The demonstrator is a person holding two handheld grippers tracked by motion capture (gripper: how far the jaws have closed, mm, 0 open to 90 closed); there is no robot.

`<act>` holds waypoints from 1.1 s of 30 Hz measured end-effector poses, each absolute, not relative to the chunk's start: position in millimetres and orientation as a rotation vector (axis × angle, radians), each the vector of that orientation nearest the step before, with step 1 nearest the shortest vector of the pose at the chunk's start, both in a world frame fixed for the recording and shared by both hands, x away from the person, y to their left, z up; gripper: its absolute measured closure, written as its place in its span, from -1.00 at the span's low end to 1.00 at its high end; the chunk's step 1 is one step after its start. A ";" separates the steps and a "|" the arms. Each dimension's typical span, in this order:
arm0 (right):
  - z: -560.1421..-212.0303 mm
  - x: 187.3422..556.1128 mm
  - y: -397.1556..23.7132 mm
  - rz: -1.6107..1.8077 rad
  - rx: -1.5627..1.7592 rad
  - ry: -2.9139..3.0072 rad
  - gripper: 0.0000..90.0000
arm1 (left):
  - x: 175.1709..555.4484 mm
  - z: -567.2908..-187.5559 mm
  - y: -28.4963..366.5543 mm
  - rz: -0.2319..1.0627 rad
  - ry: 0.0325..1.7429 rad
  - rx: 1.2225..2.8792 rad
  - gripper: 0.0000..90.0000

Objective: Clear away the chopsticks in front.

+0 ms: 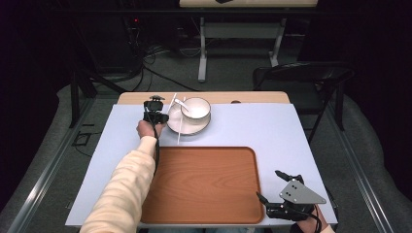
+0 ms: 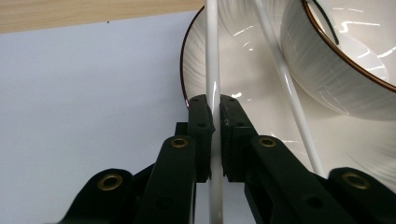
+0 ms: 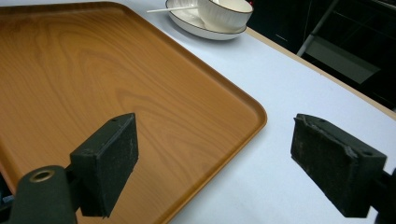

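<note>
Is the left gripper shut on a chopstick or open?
Shut: the left gripper has both jaws pressed against a white chopstick that runs up over the plate.

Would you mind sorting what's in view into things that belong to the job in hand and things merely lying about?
In the job:
- left gripper, shut on one white chopstick
- second chopstick
- plate
- bowl
- wooden tray

Lying about:
- right gripper, open, idle
- folding chair
- floor cables

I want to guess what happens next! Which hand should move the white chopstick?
Left. The left gripper is already shut on the chopstick beside the plate; the right gripper is open by the tray.
</note>
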State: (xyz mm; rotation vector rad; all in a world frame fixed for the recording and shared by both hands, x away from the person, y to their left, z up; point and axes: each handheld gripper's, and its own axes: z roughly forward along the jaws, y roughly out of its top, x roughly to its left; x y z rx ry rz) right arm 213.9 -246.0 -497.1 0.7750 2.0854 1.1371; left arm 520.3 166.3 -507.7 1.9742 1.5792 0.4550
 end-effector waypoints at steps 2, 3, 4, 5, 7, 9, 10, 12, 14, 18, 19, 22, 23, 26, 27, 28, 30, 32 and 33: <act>-497.1 214.0 -245.8 1.137 0.773 2.085 -0.68 | 516.1 -505.2 169.9 0.446 1.577 1.965 0.88; -497.0 214.0 -245.9 1.138 0.773 2.086 -0.68 | 511.4 -503.1 172.4 0.440 1.573 1.959 0.88; -497.0 214.0 -245.9 1.138 0.773 2.086 -0.68 | 511.4 -503.1 172.4 0.440 1.573 1.959 0.88; -497.0 214.0 -246.0 1.139 0.775 2.085 -0.68 | 507.9 -501.2 173.6 0.437 1.570 1.954 0.88; -497.1 214.2 -246.1 1.142 0.777 2.083 -0.68 | 502.7 -498.6 174.9 0.454 1.558 1.961 0.88; -497.1 213.9 -246.4 1.145 0.774 2.079 -0.68 | 495.8 -495.9 177.7 0.441 1.555 1.945 0.88; -497.0 213.8 -246.5 1.146 0.774 2.079 -0.68 | 491.2 -494.0 179.1 0.442 1.547 1.943 0.88; -496.9 213.6 -246.6 1.147 0.774 2.078 -0.68 | 483.8 -491.1 181.2 0.452 1.539 1.944 0.88; -496.9 213.4 -246.3 1.147 0.771 2.078 -0.68 | 477.7 -488.4 183.6 0.436 1.532 1.935 0.88; -496.9 213.5 -245.9 1.143 0.769 2.082 -0.68 | 459.5 -482.4 187.6 0.434 1.490 1.935 0.88; -496.9 213.6 -246.0 1.144 0.768 2.083 -0.68 | 459.5 -482.4 187.6 0.434 1.490 1.935 0.88; -496.9 213.5 -246.0 1.144 0.768 2.081 -0.68 | 443.7 -481.0 189.8 0.423 1.456 1.936 0.88; -496.9 213.6 -246.0 1.144 0.768 2.082 -0.68 | 439.6 -481.0 190.1 0.421 1.450 1.934 0.88; -496.9 213.7 -245.7 1.144 0.767 2.084 -0.68 | 430.5 -481.8 191.0 0.410 1.440 1.934 0.88; -496.8 213.5 -245.7 1.144 0.767 2.083 -0.68 | 422.1 -483.3 191.6 0.398 1.433 1.930 0.88; -496.8 213.6 -245.8 1.144 0.767 2.083 -0.68 | 418.4 -484.0 191.9 0.394 1.428 1.931 0.88; -496.8 213.6 -245.8 1.144 0.768 2.083 -0.68 | 415.5 -484.3 192.0 0.395 1.427 1.931 0.88; -496.9 213.8 -245.5 1.145 0.764 2.084 -0.68 | 402.8 -485.0 193.7 0.386 1.419 1.915 0.88; -496.8 213.7 -245.6 1.145 0.766 2.084 -0.68 | 397.9 -485.6 193.7 0.389 1.417 1.911 0.88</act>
